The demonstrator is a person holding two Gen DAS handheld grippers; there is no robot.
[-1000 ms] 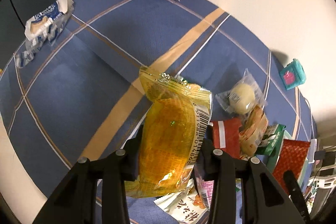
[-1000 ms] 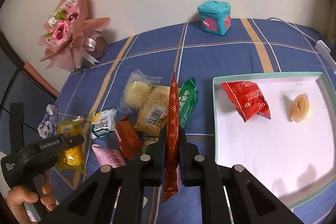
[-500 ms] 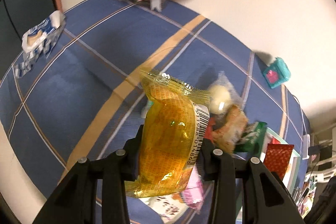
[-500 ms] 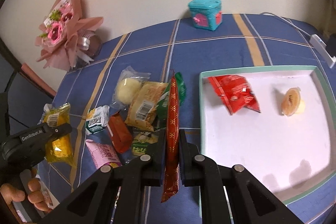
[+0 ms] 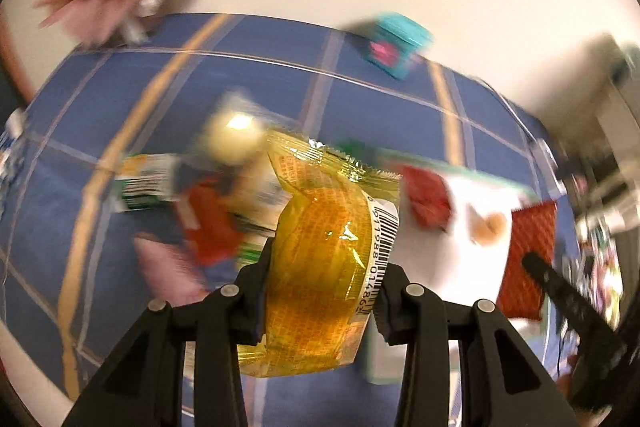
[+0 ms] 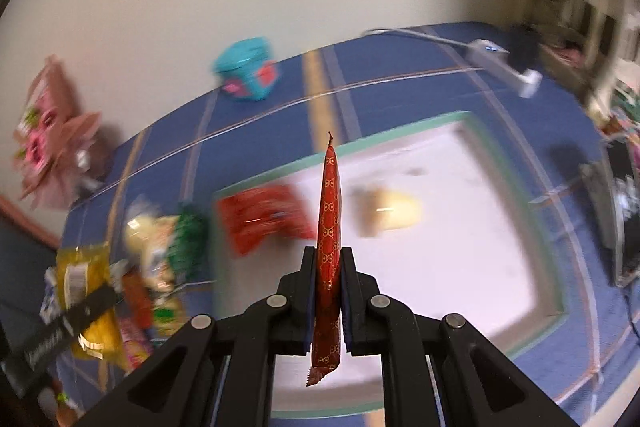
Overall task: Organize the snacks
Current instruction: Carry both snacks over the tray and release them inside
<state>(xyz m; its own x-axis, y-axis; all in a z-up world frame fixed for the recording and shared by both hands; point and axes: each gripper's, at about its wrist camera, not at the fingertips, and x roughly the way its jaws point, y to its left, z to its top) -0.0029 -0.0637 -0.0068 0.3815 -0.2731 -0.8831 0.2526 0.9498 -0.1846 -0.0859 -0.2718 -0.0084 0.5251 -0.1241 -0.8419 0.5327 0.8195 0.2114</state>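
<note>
The left gripper (image 5: 324, 291) is clamped on a yellow pack (image 5: 324, 259); the pack fills the gap between the jaws and stands up past them, clear of the table. The right gripper (image 6: 329, 291) is clamped on a thin red pack (image 6: 329, 227), held edge-on, with its upper end above the white tray (image 6: 460, 119) and its lower end hanging below the jaws. Both views are blurred, so fine detail on the table is unreliable.

The tray sits on the blue cloth (image 6: 360, 83). It holds a red bag (image 6: 264, 219) and a pale round snack (image 6: 390, 213). The loose pile (image 6: 160, 247) of unsorted snacks lies on the cloth just left of the tray.

Probable faults from this state:

1. Slip of the red pack. The jaws grip it near its lower third and the foil looks slick. A quick swing could let it slide out and fall short of the tray.
2. Slip of the yellow pack. The pack is puffed and soft. The hold appears to rest on film and trapped air, so a jolt could shift it.
3. Collision. Both grippers point toward the tray, and each one shows in the other's view. Simultaneous placement risks contact between them.
4. Stacking. Release over the red bag or the round snack would pile items, not order them.
</note>
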